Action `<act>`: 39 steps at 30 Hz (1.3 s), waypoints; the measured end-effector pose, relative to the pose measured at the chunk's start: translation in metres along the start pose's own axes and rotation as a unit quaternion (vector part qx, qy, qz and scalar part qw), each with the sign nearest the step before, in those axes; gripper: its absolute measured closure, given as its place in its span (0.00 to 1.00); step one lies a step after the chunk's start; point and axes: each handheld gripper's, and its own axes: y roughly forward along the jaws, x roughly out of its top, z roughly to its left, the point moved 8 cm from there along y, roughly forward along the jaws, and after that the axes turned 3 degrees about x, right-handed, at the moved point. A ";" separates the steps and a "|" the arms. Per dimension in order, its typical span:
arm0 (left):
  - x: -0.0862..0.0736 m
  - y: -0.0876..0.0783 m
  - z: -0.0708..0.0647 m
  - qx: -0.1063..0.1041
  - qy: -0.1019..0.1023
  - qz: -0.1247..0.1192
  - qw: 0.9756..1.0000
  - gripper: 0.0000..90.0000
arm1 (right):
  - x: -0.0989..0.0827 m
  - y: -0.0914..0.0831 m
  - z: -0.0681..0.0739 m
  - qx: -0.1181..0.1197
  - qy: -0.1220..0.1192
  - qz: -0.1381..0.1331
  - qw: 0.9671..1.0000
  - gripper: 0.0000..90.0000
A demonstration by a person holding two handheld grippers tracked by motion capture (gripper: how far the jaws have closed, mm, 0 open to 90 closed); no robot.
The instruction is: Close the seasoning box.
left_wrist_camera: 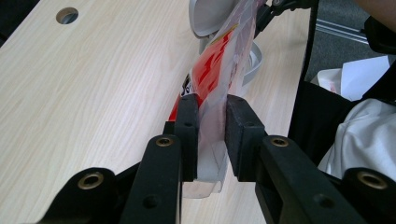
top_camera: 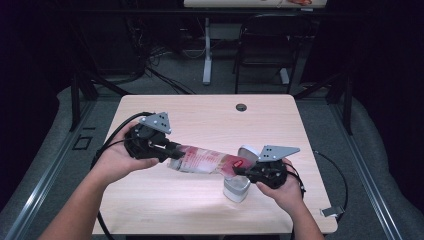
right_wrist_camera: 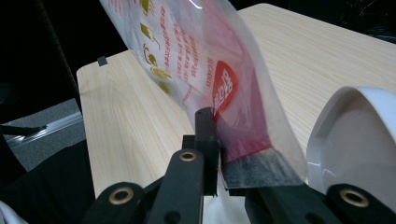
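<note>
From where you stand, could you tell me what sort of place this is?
Probably a lab or recording studio: a bare wooden table with a cable port, loose cables on the grey floor behind, and dark surroundings.

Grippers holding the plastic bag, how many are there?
2. The left gripper clamps one end of the bag; the right gripper clamps the other end, over the white container.

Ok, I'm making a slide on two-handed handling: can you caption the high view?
Left gripper and right gripper hold a red-printed plastic pouch stretched between them above an open white container.
</note>
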 end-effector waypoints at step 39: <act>0.005 0.000 -0.001 0.000 0.006 -0.002 1.000 0.85 | -0.002 0.001 -0.001 -0.003 0.000 0.007 1.000 0.96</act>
